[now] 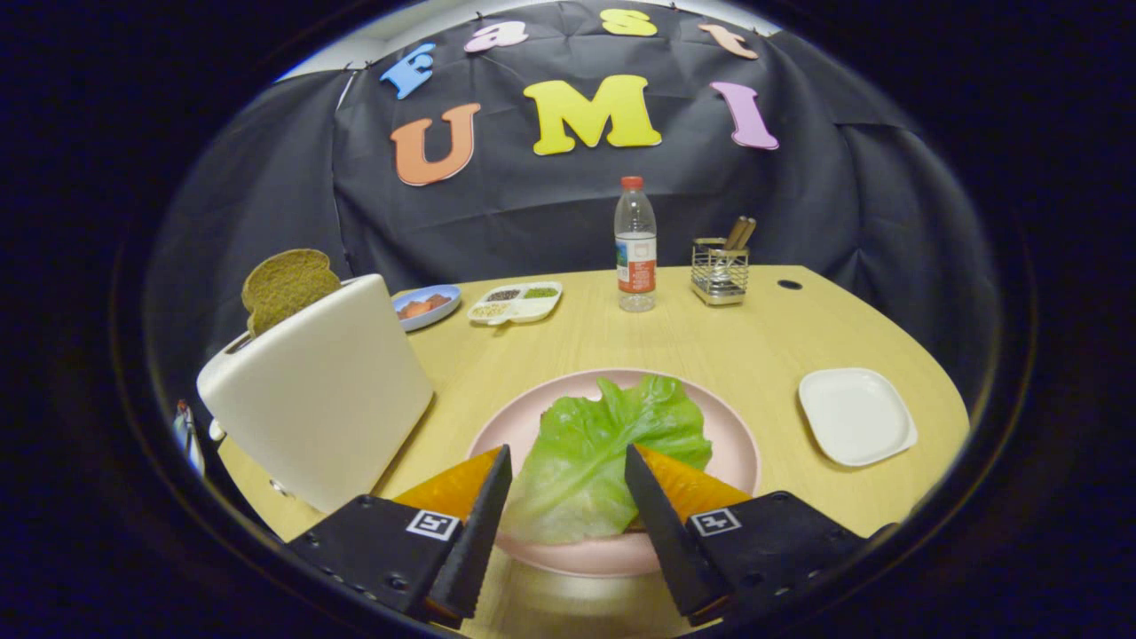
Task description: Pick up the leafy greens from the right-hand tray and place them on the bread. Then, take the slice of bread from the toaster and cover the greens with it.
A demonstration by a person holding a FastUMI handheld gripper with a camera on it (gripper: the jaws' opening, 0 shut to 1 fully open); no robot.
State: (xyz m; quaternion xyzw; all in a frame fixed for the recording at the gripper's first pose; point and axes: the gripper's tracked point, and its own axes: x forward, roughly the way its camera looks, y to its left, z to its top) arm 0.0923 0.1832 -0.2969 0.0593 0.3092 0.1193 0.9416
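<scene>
While the wooden surface (710, 346) spreads across the middle of the frame, a white toaster (319, 408) stands at left with a slice of bread (286, 286) poking from its slot. Centre-low, a pink plate (737, 444) carries the leafy greens (603, 444), which cover whatever lies beneath. At right sits an empty white tray (856, 415). At the bottom the tongs (568, 466) stand wide, holding nothing, the greens between their fingers (484, 524).
</scene>
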